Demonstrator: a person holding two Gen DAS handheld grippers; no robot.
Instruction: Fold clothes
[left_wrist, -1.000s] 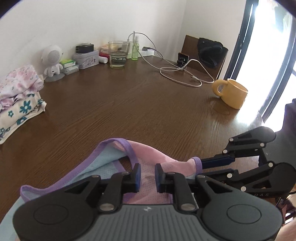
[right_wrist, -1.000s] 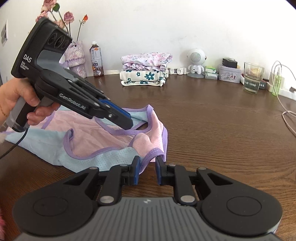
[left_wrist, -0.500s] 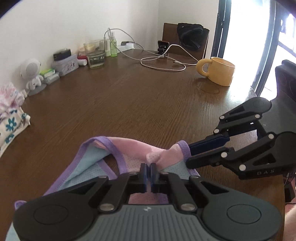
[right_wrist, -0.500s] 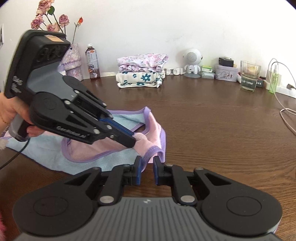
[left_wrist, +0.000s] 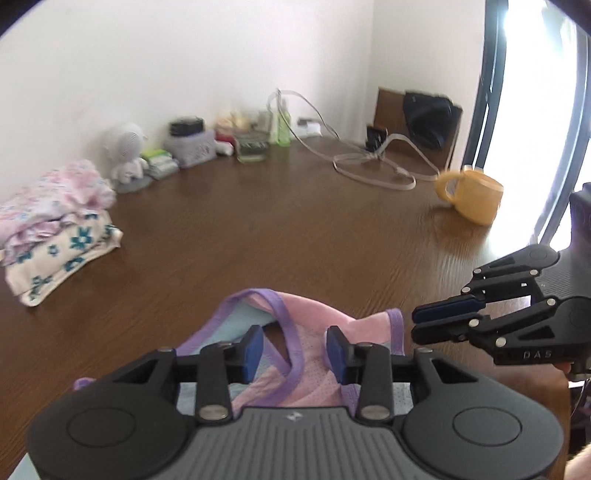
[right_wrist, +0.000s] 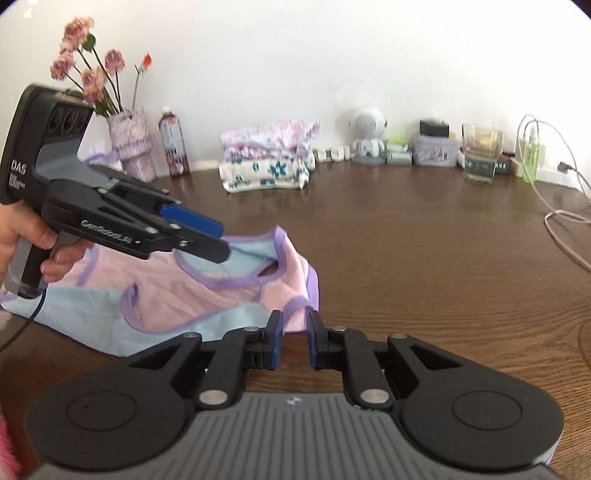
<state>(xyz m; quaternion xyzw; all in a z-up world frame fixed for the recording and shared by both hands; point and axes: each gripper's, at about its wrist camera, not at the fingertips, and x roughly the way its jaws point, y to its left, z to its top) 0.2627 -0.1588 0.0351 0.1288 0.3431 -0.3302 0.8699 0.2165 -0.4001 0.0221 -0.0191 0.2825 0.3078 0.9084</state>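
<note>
Brown table (right_wrist: 406, 251) | vest (right_wrist: 177, 291) flat, lengthwise leftward | left tongs (left_wrist: 294, 349) wide | right tongs (right_wrist: 294, 339) narrowly apart, empty

My right gripper (right_wrist: 294, 339), fingers parted and empty, sits at the near edge of the pink-and-blue garment (right_wrist: 177, 291), with my left gripper (right_wrist: 207, 240) hovering above it.

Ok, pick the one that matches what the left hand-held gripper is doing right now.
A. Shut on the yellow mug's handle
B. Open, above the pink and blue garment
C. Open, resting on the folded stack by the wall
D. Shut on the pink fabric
B: the left hand-held gripper has its jaws spread apart with nothing between them, poised over the pink and blue garment lying on the table.
</note>
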